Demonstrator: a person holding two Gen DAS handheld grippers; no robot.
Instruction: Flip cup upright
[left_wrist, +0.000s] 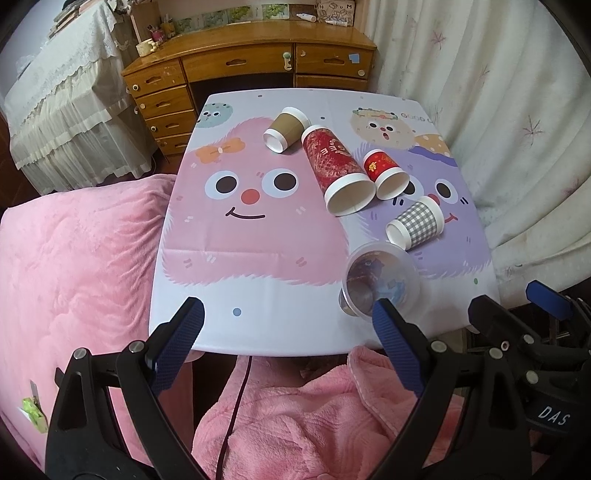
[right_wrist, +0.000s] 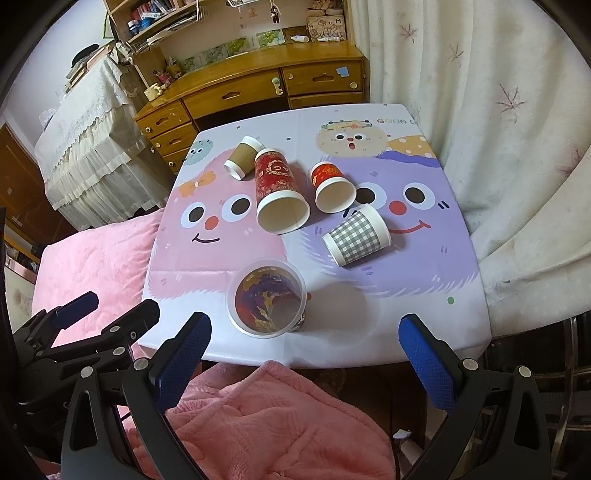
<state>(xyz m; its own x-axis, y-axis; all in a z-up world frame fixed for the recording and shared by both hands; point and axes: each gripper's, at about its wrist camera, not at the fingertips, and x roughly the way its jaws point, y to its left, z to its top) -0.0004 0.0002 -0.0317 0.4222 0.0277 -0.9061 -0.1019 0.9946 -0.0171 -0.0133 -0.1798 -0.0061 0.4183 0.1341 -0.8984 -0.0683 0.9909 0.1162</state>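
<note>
Right wrist view: clear plastic cup (right_wrist: 266, 299) on its side at 6 o'clock on table (right_wrist: 424, 332), mouth toward camera; light, thin-walled, slippery, crushable, so grip mid-wall gently; right gripper (right_wrist: 304, 341) and left gripper (left_wrist: 288, 326) both wide apart, empty.

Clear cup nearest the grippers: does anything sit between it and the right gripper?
Nothing visible does. The clear cup lies on its side near the table's front edge, mouth toward the open right gripper; only bare tablecloth lies between.
</note>
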